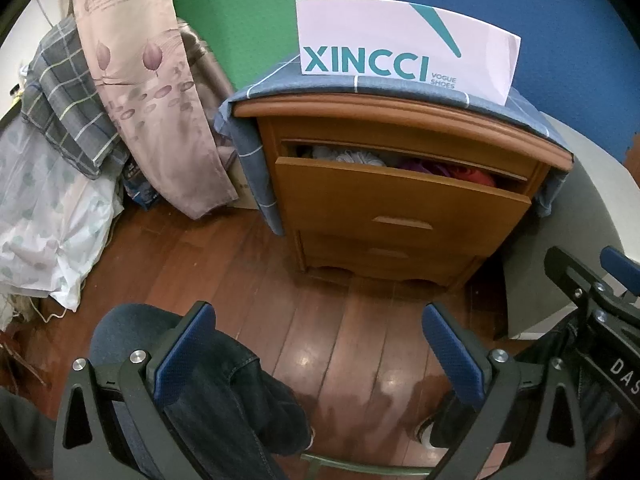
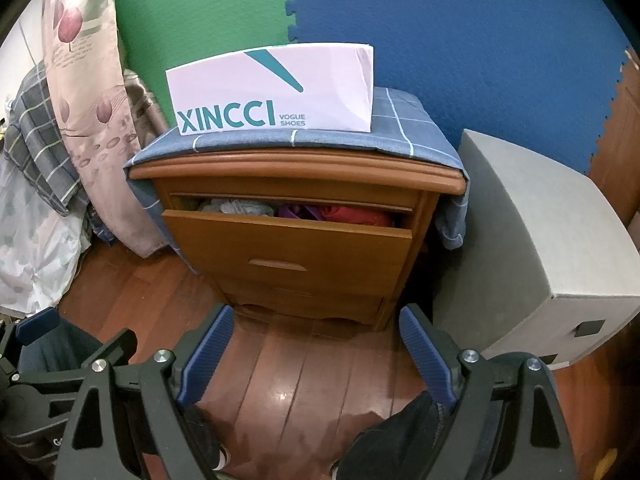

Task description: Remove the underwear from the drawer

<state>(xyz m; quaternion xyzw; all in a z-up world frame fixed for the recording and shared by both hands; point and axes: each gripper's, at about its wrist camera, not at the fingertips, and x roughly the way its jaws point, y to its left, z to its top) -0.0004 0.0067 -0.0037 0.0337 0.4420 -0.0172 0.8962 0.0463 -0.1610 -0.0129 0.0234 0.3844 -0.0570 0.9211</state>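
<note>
A wooden nightstand stands ahead, its top drawer (image 1: 400,200) (image 2: 288,240) pulled partly out. Folded underwear fills the gap: a grey-white piece (image 1: 352,157) (image 2: 240,208), a purple piece (image 1: 424,167) (image 2: 298,212) and a red piece (image 1: 476,176) (image 2: 352,215). My left gripper (image 1: 318,316) is open and holds nothing, well short of the drawer and above the floor. My right gripper (image 2: 316,320) is open as well, empty, level with the nightstand's base. The right gripper's body (image 1: 592,292) shows at the right edge of the left wrist view.
A white XINCCI shoe box (image 1: 404,48) (image 2: 272,88) sits on a blue checked cloth (image 2: 400,132) over the nightstand. A grey box (image 2: 540,240) stands to the right. Curtain (image 1: 152,92) and bedding (image 1: 52,208) lie left. A person's dark trouser legs (image 1: 240,400) are below the grippers.
</note>
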